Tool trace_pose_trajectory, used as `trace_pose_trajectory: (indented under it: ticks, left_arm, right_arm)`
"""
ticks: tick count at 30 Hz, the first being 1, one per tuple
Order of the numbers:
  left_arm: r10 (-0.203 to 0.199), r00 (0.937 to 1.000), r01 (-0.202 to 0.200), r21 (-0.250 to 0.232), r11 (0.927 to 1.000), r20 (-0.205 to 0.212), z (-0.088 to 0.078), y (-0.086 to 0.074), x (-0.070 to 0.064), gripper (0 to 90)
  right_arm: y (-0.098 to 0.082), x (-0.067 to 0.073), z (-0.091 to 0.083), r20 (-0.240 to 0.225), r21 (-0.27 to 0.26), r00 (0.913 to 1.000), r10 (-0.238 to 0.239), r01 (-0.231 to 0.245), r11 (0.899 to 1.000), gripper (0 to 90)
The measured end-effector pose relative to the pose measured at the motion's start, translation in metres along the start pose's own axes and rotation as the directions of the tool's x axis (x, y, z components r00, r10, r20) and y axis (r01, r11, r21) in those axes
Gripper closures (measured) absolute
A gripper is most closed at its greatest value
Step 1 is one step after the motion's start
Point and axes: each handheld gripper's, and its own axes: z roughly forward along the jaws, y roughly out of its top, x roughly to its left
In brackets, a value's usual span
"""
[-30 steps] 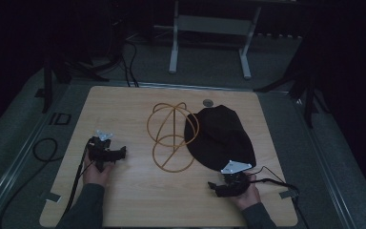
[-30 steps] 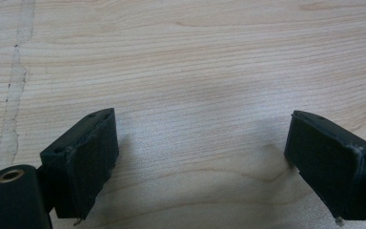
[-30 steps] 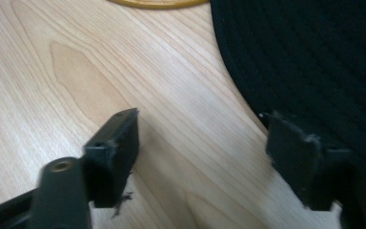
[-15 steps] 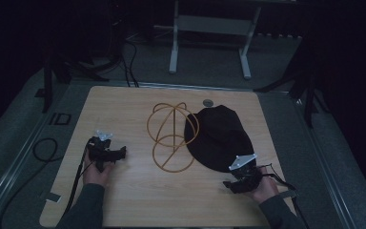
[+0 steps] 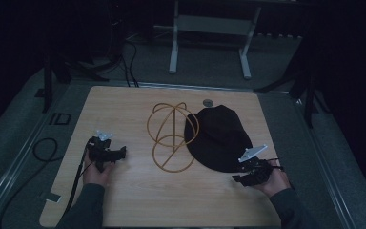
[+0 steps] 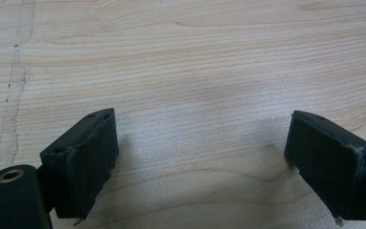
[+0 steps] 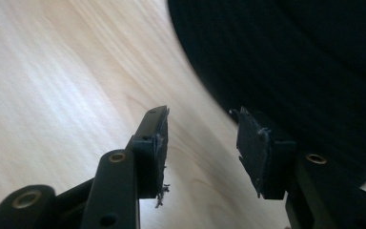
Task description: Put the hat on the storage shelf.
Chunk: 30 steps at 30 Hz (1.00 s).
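Observation:
A black cap (image 5: 219, 136) lies on the right half of the wooden table (image 5: 124, 105), beside a golden wire frame (image 5: 173, 169) at the middle. My right gripper (image 5: 238, 172) hovers at the cap's near edge. In the right gripper view the cap (image 7: 290, 57) lies just beyond the right gripper (image 7: 202, 138). Its jaws have just been closing, stand partly apart, and only bare wood shows between them. My left gripper (image 5: 116, 153) rests at the table's left. In the left gripper view the left gripper (image 6: 200, 157) is wide open over bare wood.
A small round grommet (image 5: 208, 102) sits near the table's far edge. Cables (image 5: 43, 148) lie on the floor to the left. A white stand (image 5: 174, 47) rises behind the table. Bare wood stretches along the near edge between the two hands.
My right gripper has risen and shifted right along the cap's near edge, and its jaws have narrowed. The left gripper, the cap and the wire frame have stayed put.

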Motion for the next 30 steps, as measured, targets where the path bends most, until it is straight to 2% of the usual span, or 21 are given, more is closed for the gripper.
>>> trace_pose_trajectory:
  ticks: [2,5,8,11,14,24,30]
  left_arm:
    - [0.0,1.0,0.0,0.0,1.0,0.0,0.0,0.0,0.0,11.3]
    - [0.0,1.0,0.0,0.0,1.0,0.0,0.0,0.0,0.0,11.3]
    - [0.0,1.0,0.0,0.0,1.0,0.0,0.0,0.0,0.0,11.3]
    - [0.0,1.0,0.0,0.0,1.0,0.0,0.0,0.0,0.0,11.3]
    - [0.0,1.0,0.0,0.0,1.0,0.0,0.0,0.0,0.0,11.3]
    - [0.0,1.0,0.0,0.0,1.0,0.0,0.0,0.0,0.0,11.3]
    - [0.0,1.0,0.0,0.0,1.0,0.0,0.0,0.0,0.0,11.3]
  right_arm:
    - [0.004,0.0,-0.005,0.017,0.001,0.9995,-0.025,0.025,1.0,52.7]
    - [0.011,-0.003,-0.016,0.012,-0.033,0.9993,-0.034,0.035,0.999,53.8]
    - [0.017,-0.007,-0.022,0.021,-0.03,0.9989,-0.041,0.042,0.999,53.0]
    - [0.022,-0.01,-0.026,0.043,-0.014,0.9977,-0.052,0.053,0.999,48.2]
    - [0.026,-0.016,-0.03,0.047,-0.014,0.9982,-0.037,0.037,0.999,46.8]
    - [0.036,-0.033,-0.042,0.086,0.051,0.996,0.025,-0.029,0.998,44.7]
    - [0.043,-0.043,-0.046,0.103,0.069,0.9936,0.048,-0.055,0.996,42.5]
